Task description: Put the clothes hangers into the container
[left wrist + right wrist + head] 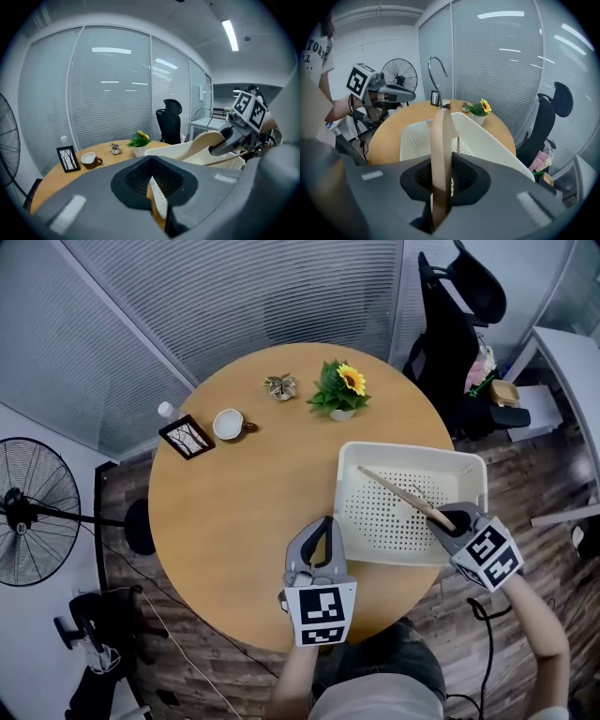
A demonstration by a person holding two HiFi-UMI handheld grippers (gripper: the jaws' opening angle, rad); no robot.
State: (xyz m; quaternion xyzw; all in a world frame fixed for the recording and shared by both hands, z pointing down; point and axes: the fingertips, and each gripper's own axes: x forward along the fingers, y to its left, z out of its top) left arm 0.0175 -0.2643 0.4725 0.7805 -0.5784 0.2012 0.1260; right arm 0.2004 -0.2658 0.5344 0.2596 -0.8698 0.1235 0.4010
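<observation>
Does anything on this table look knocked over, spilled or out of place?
Nothing is spilled or toppled. The white basket sits close against the table's right edge and may overhang it slightly. The wooden hanger slants into the basket only because the right gripper holds one end in its jaws.

The round desk (234,512) is showing a warm light-brown wood colour. The basket (412,451) is looking creamy white, with rows of tiny holes. The clothes hanger (398,491) is looking pale brown. The left tongs (325,521) and the right tongs (441,518) are showing grey, with black and white squares. The sunflower (352,379) is shining yellow over green leaves (328,395).
</observation>
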